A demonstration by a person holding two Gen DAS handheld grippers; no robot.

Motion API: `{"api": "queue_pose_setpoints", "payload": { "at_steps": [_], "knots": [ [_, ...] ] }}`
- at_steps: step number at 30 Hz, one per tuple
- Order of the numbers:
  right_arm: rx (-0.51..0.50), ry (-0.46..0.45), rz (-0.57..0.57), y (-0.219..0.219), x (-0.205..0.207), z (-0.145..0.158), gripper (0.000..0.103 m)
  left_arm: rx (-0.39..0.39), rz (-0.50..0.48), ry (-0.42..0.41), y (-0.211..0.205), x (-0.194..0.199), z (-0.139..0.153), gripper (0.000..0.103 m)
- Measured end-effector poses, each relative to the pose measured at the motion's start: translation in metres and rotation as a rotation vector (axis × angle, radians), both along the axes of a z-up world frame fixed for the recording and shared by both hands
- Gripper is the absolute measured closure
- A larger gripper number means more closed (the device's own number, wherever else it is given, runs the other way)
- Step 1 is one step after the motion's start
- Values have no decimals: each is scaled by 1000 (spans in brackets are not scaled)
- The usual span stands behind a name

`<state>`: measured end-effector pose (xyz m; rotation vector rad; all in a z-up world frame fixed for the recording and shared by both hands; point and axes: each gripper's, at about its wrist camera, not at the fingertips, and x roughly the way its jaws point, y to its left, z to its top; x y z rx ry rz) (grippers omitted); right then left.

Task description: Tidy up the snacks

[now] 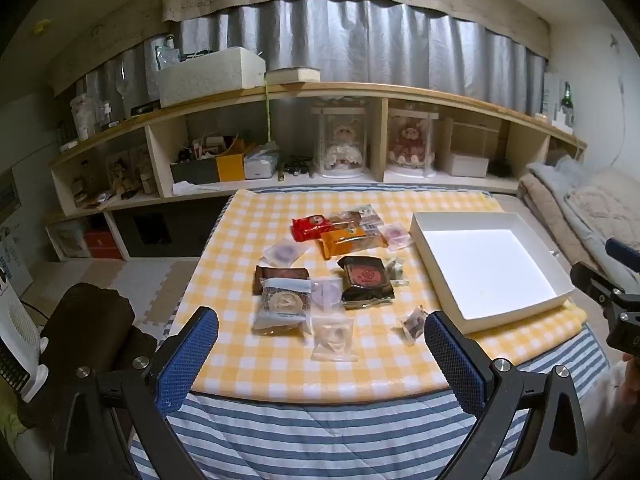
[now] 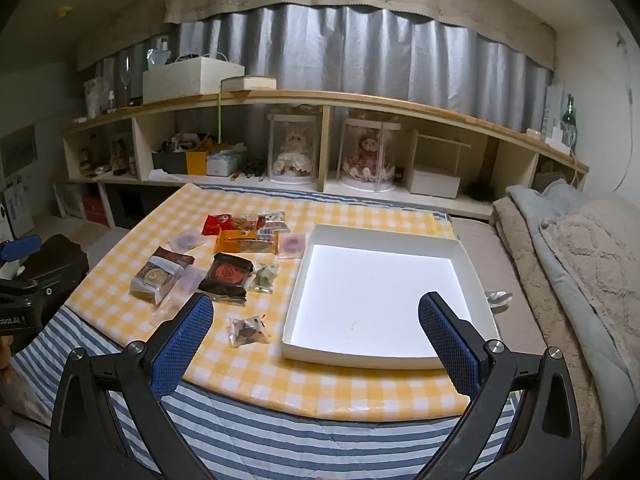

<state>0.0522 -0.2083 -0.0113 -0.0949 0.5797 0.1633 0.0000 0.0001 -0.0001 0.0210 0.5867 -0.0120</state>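
Several wrapped snacks lie scattered on a yellow checked tablecloth [image 1: 248, 364]: a red packet [image 1: 311, 227], an orange packet [image 1: 344, 240], a black packet with a red seal [image 1: 366, 280], a grey-and-clear cookie pack [image 1: 283, 304] and small clear pouches [image 1: 334, 338]. An empty white box [image 1: 516, 308] stands to their right. My left gripper [image 1: 322, 340] hovers open at the near table edge, nothing between its fingers. In the right wrist view my right gripper [image 2: 316, 326] is open too, before the white box [image 2: 384, 360], with a small candy pouch [image 2: 246, 330] and the black packet [image 2: 226, 274] ahead on the left.
A blue striped quilt [image 1: 304, 436] hangs under the cloth at the near edge. Long wooden shelves [image 1: 280, 92] with boxes and doll cases run behind the table. Folded blankets [image 2: 580, 264] lie to the right, a brown cushion [image 1: 92, 320] and a white heater [image 1: 20, 340] to the left.
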Motion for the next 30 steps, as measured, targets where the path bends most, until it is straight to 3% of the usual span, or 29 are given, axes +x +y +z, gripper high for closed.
{"api": "queue_pose_setpoints", "payload": {
  "at_steps": [30],
  "knots": [
    [0, -3, 1, -2, 0, 0, 0, 1, -10, 3, -10, -2, 1, 0]
  ]
}}
